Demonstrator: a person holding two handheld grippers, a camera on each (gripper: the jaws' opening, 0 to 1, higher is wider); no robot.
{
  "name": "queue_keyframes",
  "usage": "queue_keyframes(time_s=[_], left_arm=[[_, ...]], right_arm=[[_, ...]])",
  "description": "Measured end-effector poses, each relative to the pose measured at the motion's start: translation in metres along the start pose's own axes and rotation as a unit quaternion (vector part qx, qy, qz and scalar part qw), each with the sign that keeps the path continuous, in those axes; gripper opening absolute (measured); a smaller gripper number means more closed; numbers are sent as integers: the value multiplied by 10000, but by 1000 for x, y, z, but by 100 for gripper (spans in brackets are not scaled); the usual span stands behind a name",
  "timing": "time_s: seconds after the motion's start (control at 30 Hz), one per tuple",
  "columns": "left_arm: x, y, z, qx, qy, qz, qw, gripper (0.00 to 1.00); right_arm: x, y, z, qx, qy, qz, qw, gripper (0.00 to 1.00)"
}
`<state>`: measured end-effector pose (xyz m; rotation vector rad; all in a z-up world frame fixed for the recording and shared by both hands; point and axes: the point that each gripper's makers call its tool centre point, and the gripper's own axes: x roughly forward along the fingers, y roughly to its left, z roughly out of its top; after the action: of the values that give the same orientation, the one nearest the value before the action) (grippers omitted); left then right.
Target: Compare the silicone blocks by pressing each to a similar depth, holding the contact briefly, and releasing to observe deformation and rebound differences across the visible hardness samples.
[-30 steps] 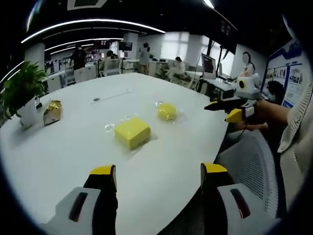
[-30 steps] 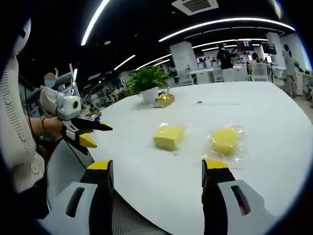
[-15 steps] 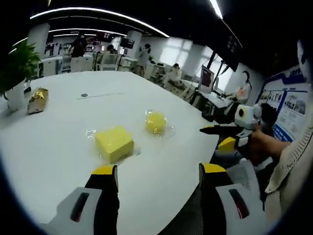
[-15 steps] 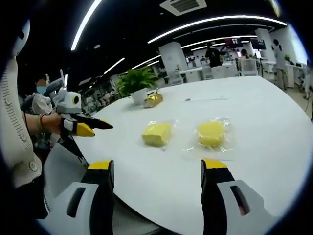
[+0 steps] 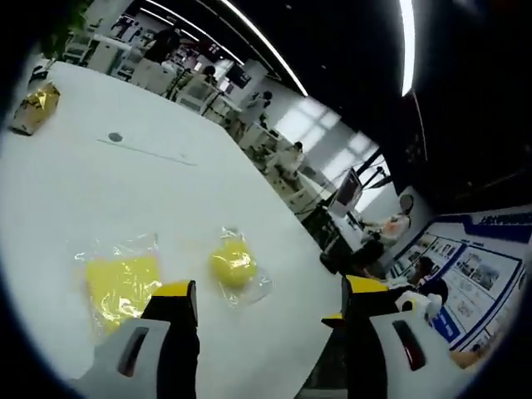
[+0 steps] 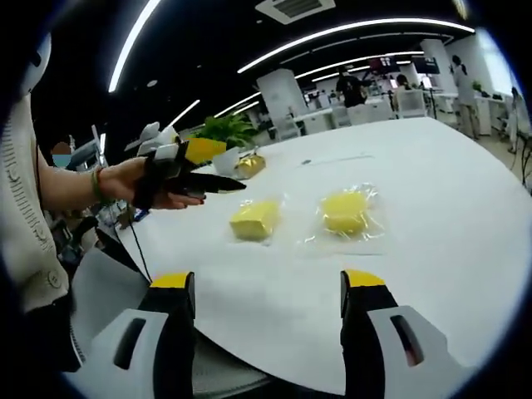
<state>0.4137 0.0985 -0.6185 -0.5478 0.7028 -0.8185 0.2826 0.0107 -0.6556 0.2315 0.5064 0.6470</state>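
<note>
Two yellow silicone blocks in clear wrap lie on the white table [image 6: 432,216]. The square block [image 6: 253,219] is on the left and the rounder block [image 6: 345,211] on the right in the right gripper view. A hand holds my left gripper [image 6: 223,170] out over the table just left of the square block, above the surface, touching neither. In its own view, the left gripper [image 5: 270,291] is open, with the square block [image 5: 120,283] and round block [image 5: 233,264] just beyond its left jaw. My right gripper [image 6: 268,283] stands open at the near table edge, short of both blocks.
A potted plant [image 6: 229,133] and a gold foil bag [image 6: 249,165] stand at the table's far side; the bag [image 5: 33,106] also appears top left. A grey chair [image 6: 108,283] sits at the near edge. Desks and people fill the office behind.
My left gripper has swung forward over the table toward the square block and rolled, so its view tilts. The right gripper has barely shifted. The blocks lie where they were.
</note>
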Motion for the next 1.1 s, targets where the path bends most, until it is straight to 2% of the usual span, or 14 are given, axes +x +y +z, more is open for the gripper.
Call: queue_keyframes(time_s=[0.07, 0.1, 0.13, 0.2, 0.33, 0.4, 0.43, 0.57, 0.63, 0.73, 0.77, 0.9, 1.07, 1.1], left_arm=[[15, 4, 3, -207, -20, -46, 9998, 69], [22, 9, 1, -474, 98, 23, 9988, 69], [29, 11, -1, -588, 186, 43, 9981, 69], [42, 26, -4, -716, 299, 299, 9965, 71], [65, 42, -10, -1179, 479, 396, 9911, 69], [76, 48, -9, -1525, 438, 402, 9865, 69], [82, 49, -5, -1751, 316, 315, 9835, 69], [95, 61, 0, -2084, 204, 350, 9772, 64], [103, 67, 3, -2252, 145, 384, 9735, 61], [113, 73, 9, -2703, -96, 489, 9615, 55], [115, 75, 11, -2723, -160, 528, 9606, 53], [125, 79, 7, -3071, -106, 579, 9498, 48], [134, 80, -5, -3237, 103, 593, 9443, 35], [135, 82, -7, -3242, 111, 631, 9438, 28]], right_arm=[[-1, -2, -3, 61, 15, -29, 10000, 66], [-1, -3, -4, 85, 20, -53, 9999, 66], [-1, -4, -5, 106, 37, -68, 9999, 65], [-1, -6, -8, 169, 43, -92, 9998, 65], [0, -9, -10, 239, 58, -143, 9996, 65], [0, -10, -9, 273, 44, -173, 9995, 65], [0, -11, -9, 283, 38, -193, 9994, 65], [-2, -17, -7, 265, -19, -328, 9991, 63], [-5, -19, -6, 253, -57, -406, 9988, 60], [-7, -23, -7, 367, -91, -480, 9981, 60], [-7, -23, -8, 376, -80, -494, 9980, 60], [-7, -26, -12, 468, -75, -561, 9973, 59], [-6, -29, -13, 515, -64, -601, 9968, 59], [-6, -30, -12, 518, -70, -604, 9968, 59]])
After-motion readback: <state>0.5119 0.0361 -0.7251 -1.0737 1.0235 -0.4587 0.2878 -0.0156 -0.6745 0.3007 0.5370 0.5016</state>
